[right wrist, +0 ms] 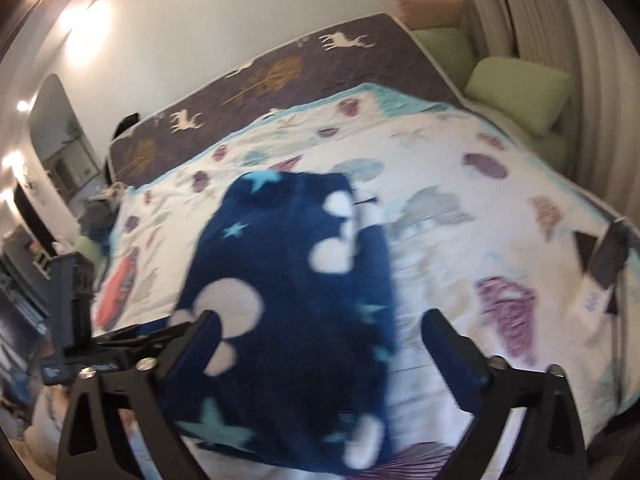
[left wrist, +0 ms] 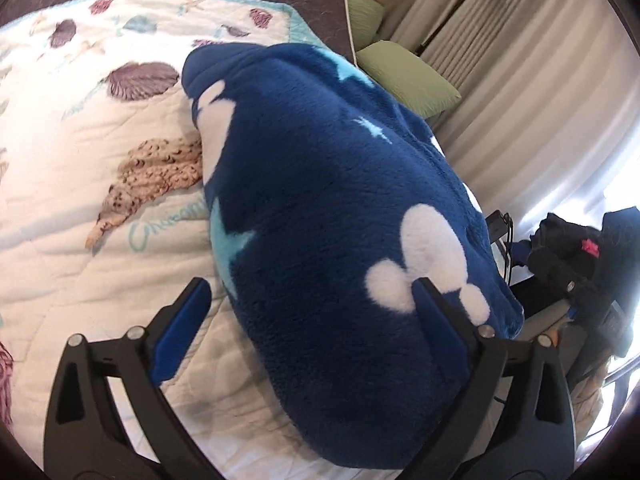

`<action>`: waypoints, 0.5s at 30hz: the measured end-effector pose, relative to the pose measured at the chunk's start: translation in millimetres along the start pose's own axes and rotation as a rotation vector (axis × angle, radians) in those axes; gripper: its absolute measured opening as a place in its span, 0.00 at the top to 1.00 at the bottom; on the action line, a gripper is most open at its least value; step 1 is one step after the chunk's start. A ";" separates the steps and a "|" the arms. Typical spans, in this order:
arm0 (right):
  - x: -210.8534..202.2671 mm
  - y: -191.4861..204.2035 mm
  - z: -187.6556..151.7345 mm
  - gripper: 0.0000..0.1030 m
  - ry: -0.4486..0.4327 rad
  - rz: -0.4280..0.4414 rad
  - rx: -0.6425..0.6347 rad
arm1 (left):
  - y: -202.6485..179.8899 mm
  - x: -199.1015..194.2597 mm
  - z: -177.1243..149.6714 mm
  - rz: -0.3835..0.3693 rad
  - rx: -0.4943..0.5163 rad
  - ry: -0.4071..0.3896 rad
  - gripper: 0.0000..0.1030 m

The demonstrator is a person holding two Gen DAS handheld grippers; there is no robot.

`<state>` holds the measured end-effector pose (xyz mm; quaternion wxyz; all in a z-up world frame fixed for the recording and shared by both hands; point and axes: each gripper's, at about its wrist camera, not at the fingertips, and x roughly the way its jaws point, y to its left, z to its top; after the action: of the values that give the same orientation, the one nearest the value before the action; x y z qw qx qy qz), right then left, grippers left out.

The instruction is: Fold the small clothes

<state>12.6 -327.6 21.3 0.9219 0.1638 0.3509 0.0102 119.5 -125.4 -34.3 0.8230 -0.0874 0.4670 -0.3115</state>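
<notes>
A dark blue fleece garment [left wrist: 320,216] with white mouse-head shapes and light blue stars lies folded on the white seashell quilt [left wrist: 80,152]. My left gripper [left wrist: 310,294] is open, hovering over the garment's near end, its jaws wide apart either side of the fabric. The right wrist view is blurred: the same garment [right wrist: 296,280] lies on the quilt [right wrist: 460,248]. My right gripper [right wrist: 320,322] is open above the garment's near edge, holding nothing. The left gripper's body [right wrist: 76,320] shows at the left.
A dark bedspread with deer print [right wrist: 320,64] covers the far bed. Green pillows [right wrist: 516,92] and an orange one lie by the curtains [left wrist: 520,80]. Black bags and gear [left wrist: 580,264] sit beside the bed. A black clip [right wrist: 608,260] sits at the quilt's right edge.
</notes>
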 end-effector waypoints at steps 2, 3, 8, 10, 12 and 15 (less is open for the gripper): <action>7.7 -5.8 -3.8 0.00 0.049 -0.001 0.005 | 2.3 0.8 0.5 -0.005 -0.011 0.004 0.01; 12.9 -9.4 -5.1 0.00 0.069 -0.008 0.017 | 3.2 1.2 0.1 -0.011 -0.014 0.006 0.01; 37.3 -25.8 -15.9 0.00 0.133 0.031 0.080 | 5.5 2.4 -1.3 -0.021 0.010 -0.003 0.01; 45.0 -31.3 -19.2 0.00 0.167 0.069 0.102 | 7.8 5.0 -1.3 -0.034 0.012 0.003 0.01; 55.6 -42.7 -21.6 0.00 0.218 0.139 0.167 | 12.7 9.1 -0.4 -0.062 -0.004 0.018 0.00; 73.0 -62.7 -27.1 0.00 0.310 0.273 0.283 | 23.1 17.6 -0.4 -0.134 -0.040 0.053 0.00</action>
<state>43.9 -369.2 -64.0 0.8150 0.3337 0.4608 0.1104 135.7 -117.6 -57.2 0.7857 -0.1265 0.4879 -0.3586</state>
